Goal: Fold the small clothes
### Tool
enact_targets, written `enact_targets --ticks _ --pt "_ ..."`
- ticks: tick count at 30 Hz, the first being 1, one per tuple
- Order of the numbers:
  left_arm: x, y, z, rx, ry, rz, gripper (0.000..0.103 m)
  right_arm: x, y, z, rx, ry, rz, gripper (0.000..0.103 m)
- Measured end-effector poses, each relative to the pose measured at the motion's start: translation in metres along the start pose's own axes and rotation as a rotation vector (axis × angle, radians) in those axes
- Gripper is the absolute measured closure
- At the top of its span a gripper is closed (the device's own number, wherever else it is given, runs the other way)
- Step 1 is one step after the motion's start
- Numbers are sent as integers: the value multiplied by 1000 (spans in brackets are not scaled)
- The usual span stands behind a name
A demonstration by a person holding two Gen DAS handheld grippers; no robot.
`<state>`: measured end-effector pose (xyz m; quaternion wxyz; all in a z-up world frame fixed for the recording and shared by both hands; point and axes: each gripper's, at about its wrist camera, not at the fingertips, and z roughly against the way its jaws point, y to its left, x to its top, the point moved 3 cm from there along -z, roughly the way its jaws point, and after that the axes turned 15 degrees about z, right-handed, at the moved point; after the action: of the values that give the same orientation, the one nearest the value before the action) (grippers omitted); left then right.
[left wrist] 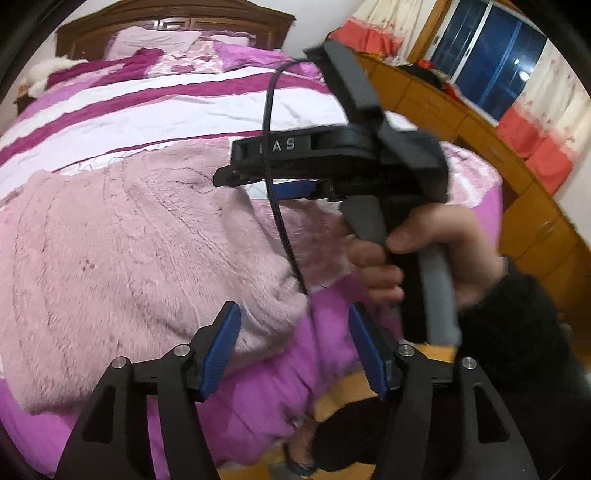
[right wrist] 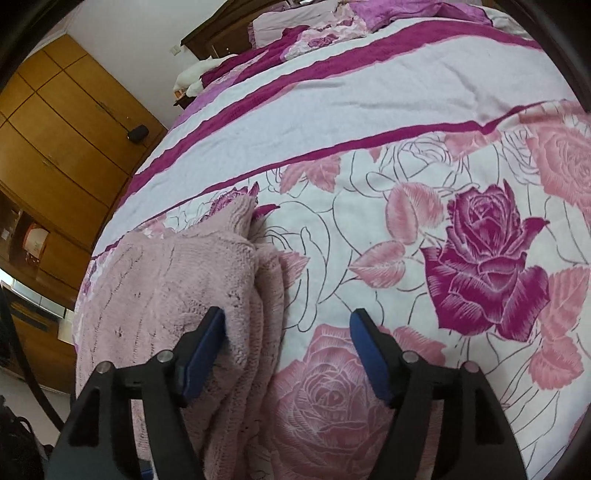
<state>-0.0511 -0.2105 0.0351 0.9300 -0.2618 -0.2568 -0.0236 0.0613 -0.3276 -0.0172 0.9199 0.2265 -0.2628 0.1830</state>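
Both tools, left tool [left wrist: 293, 350] and right tool [right wrist: 288, 354], stand spread and empty over the pink sweater [left wrist: 129, 251] folded at the bed's [right wrist: 369, 110] near edge, apparently letting it settle flat.

A bed [right wrist: 332, 92] with a rose-printed, magenta-striped cover filled the room; a dark wooden headboard [left wrist: 177, 22] stood at its head, wooden wardrobes [right wrist: 62, 122] beside it, and a curtained window [left wrist: 487, 62] beyond.

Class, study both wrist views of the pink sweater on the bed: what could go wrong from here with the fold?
1. Both tools, left and right, stand open, so the pink sweater lies unheld and its layered edge may slump.
2. The dangling black cable might snag the knit.
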Motion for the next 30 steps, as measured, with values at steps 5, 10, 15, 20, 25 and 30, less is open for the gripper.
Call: enact_targets --ticks 5,10,15,20,25,30 --pt "-12 15 54 -33 -64 3 65 -2 12 32 -112 -59 69 30" --pt "-25 43 119 64 -262 -86 65 -11 44 90 -363 -151 154 30" --pt "-30 76 142 130 -342 -101 65 -17 74 132 -484 -203 186 29" --pt "-42 113 113 213 -362 -86 65 -27 110 150 -444 -269 181 28" --pt "-48 148 47 387 -318 -57 75 -26 161 98 -208 -252 234 25" --pt "-45 148 67 264 -357 51 103 -30 183 12 -12 -111 180 43"
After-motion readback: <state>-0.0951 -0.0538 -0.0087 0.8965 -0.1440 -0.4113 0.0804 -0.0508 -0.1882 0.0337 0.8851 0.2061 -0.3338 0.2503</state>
